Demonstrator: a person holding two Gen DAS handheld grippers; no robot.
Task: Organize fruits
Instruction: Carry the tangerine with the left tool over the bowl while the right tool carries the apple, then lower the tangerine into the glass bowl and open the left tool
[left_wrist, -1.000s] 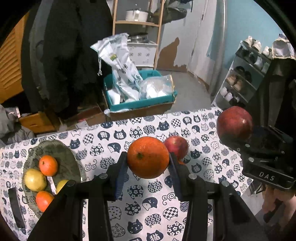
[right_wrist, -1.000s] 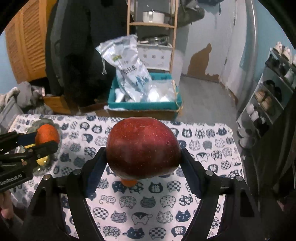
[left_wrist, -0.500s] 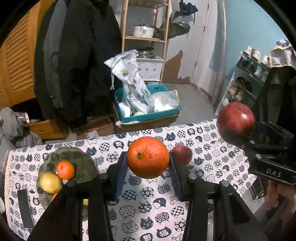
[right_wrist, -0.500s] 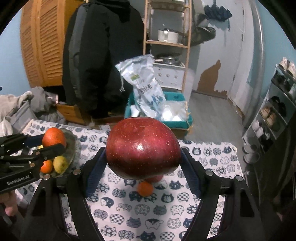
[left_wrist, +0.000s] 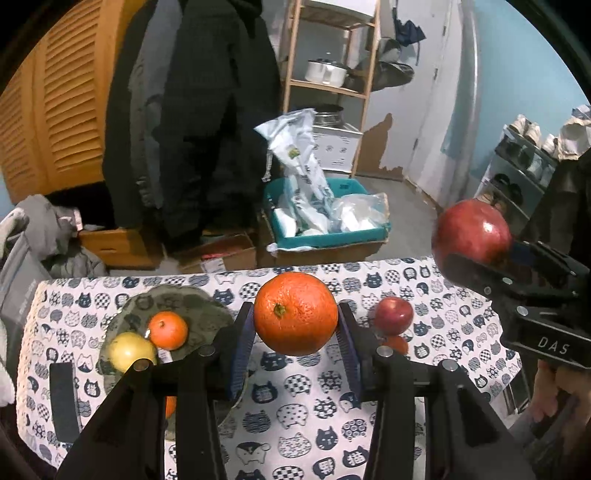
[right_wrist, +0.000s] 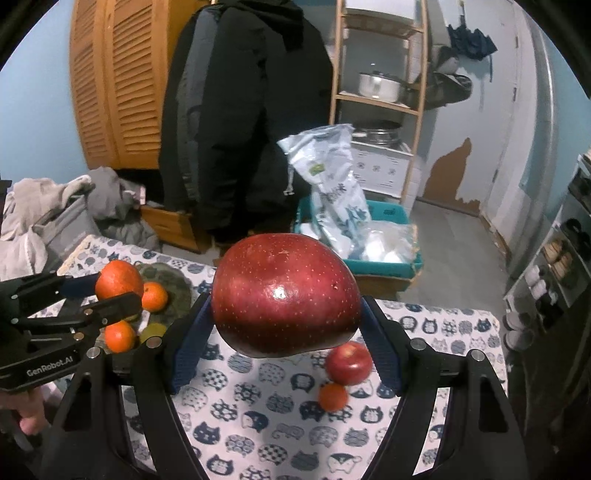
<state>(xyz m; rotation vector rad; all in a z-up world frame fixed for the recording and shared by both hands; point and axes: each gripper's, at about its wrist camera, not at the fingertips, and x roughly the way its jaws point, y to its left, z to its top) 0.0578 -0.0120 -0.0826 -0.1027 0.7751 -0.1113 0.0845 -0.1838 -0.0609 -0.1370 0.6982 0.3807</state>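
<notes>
My left gripper (left_wrist: 295, 325) is shut on a large orange (left_wrist: 295, 314) and holds it high above the table; it also shows in the right wrist view (right_wrist: 118, 284). My right gripper (right_wrist: 286, 325) is shut on a big red apple (right_wrist: 284, 295), also seen at the right of the left wrist view (left_wrist: 471, 232). A green plate (left_wrist: 207, 306) at the table's left holds an orange (left_wrist: 168, 329), a yellow fruit (left_wrist: 131, 350) and more fruit partly hidden. A small red apple (left_wrist: 393, 315) and a small orange (right_wrist: 332, 397) lie on the cloth at the right.
The table carries a cat-print cloth (left_wrist: 295, 406). Beyond its far edge stand a teal bin of bags (left_wrist: 325, 218), cardboard boxes, hanging coats, a wooden shelf and a shoe rack (left_wrist: 517, 177). A dark flat object (left_wrist: 64, 398) lies at the table's left front.
Both grippers have risen and pulled back with their fruit still gripped. More of the room and the table's far edge now show, and the table looks smaller.
</notes>
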